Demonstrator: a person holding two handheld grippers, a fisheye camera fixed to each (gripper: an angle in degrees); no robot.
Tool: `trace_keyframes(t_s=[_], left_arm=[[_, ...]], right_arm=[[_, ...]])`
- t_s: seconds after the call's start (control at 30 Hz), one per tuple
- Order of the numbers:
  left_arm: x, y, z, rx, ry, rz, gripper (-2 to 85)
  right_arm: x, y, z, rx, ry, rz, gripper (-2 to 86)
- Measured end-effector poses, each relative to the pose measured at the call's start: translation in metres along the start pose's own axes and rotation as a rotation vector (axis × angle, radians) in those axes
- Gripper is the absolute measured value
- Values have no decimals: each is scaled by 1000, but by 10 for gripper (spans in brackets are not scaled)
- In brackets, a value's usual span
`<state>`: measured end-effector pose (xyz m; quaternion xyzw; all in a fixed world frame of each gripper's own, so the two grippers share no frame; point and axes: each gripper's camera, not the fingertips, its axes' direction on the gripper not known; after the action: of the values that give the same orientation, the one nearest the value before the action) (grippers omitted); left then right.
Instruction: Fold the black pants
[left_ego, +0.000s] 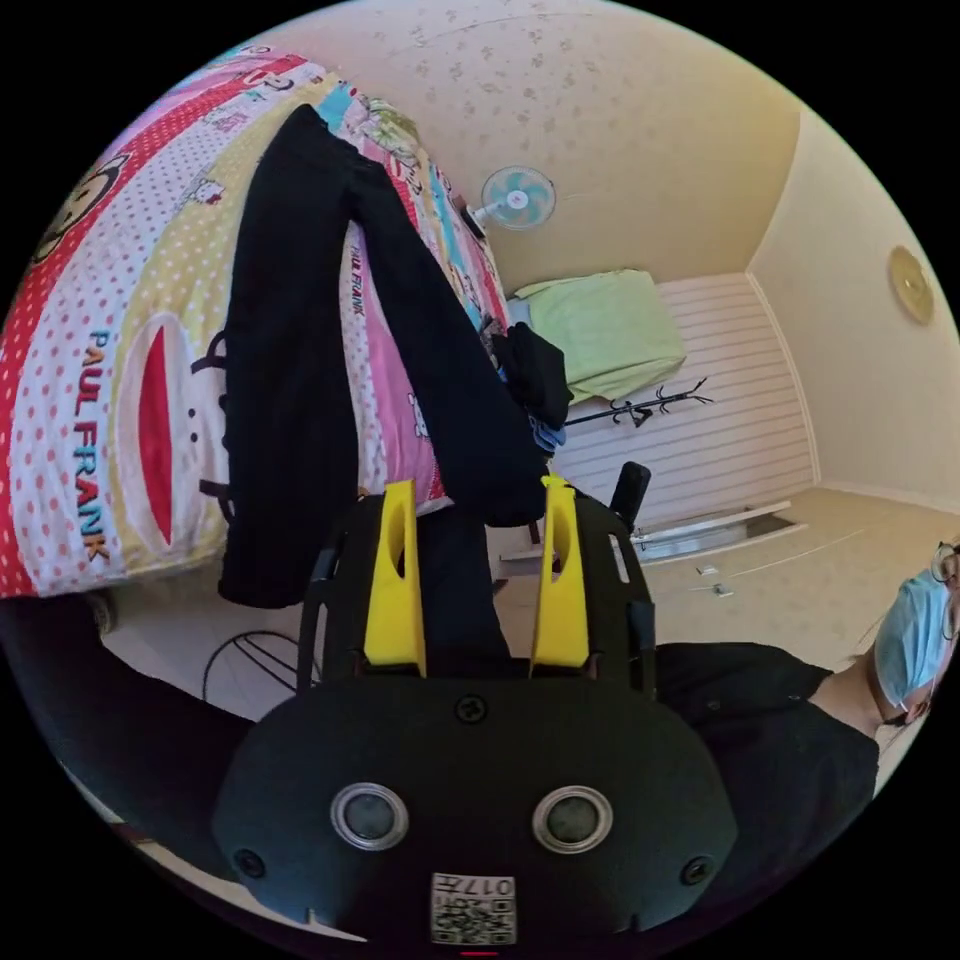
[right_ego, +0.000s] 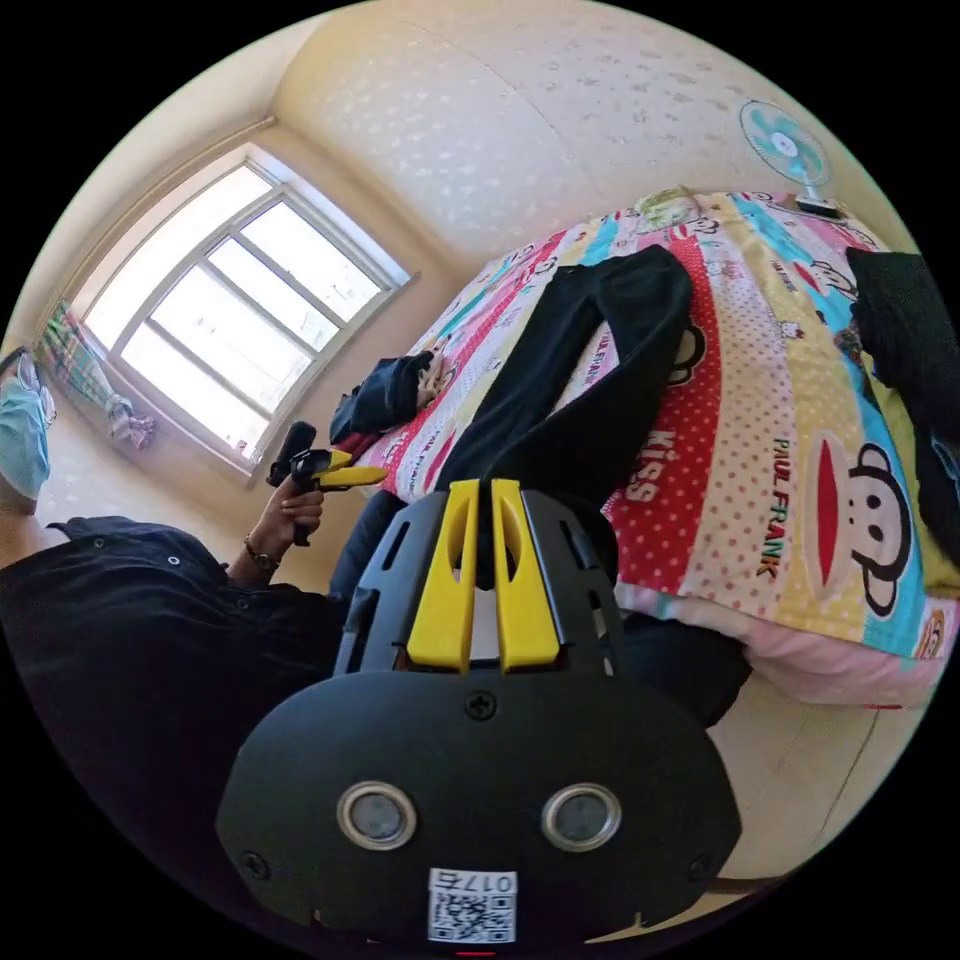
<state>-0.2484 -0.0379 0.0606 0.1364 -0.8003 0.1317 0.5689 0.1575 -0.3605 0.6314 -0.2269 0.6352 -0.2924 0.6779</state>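
Observation:
The black pants (left_ego: 290, 330) lie spread on a bright cartoon-print bedspread (left_ego: 110, 330), legs apart, with the hems hanging over the near edge of the bed. My left gripper (left_ego: 478, 490) is open, its yellow jaws wide apart, and one leg's hem (left_ego: 500, 490) hangs just beyond them without being pinched. In the right gripper view the pants (right_ego: 610, 370) run away from me across the bed. My right gripper (right_ego: 485, 490) has its jaws nearly together on dark cloth at a hem. A hand holds the left gripper (right_ego: 335, 470) off to the left.
A heap of dark clothes (left_ego: 535, 370) sits on the bed beside the pants, seen again as dark clothes (right_ego: 910, 330). A fan (left_ego: 518, 197), a green-covered piece of furniture (left_ego: 605, 330) and a coat stand (left_ego: 640, 408) lie beyond. A window (right_ego: 230, 320) and the person in black (right_ego: 120, 620) are close.

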Motion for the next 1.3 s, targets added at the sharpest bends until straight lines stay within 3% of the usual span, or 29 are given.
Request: trace_keyframes(t_s=[0.13, 0.3, 0.37, 0.47, 0.53, 0.63, 0.77, 0.83, 0.97, 1.0, 1.07, 1.13, 1.2, 1.3], left_arm=[[3, -42, 55, -125, -49, 67, 177], [-27, -53, 106, -288, 15, 42, 67], [-29, -41, 110, -259, -31, 96, 44], [-35, -28, 103, -194, -51, 105, 40], [-42, -25, 97, -169, -14, 92, 40], [-51, -25, 90, -167, 3, 102, 40], [-64, -21, 78, -148, 17, 99, 40], [-69, -20, 75, -135, 31, 87, 39], [-76, -21, 69, -141, 67, 68, 39], [-76, -21, 66, -138, 67, 70, 39], [-83, -18, 55, -134, 67, 83, 37], [-96, -10, 44, -124, 86, 63, 34], [-112, 4, 29, -99, 118, 12, 32], [-134, 32, 1, -50, 105, -58, 31]], right_arm=[[-17, -10, 73, -86, -118, 25, 31], [-6, 2, 103, -99, -261, 129, 31], [5, 0, 106, -191, -256, 119, 33], [26, -29, 105, -491, -294, 12, 42], [58, -83, 102, -611, -108, 73, 73], [92, -184, 106, -489, 111, 81, 130], [138, -297, 148, -289, 162, 201, 153], [158, -342, 185, -169, 385, 257, 155], [181, -371, 242, -161, 602, 337, 141], [182, -375, 258, -185, 639, 344, 100], [165, -378, 274, -142, 732, 290, 56], [110, -382, 308, -66, 935, 74, 34], [76, -388, 349, -140, 943, -66, 28], [22, -388, 390, -105, 801, -203, 23]])
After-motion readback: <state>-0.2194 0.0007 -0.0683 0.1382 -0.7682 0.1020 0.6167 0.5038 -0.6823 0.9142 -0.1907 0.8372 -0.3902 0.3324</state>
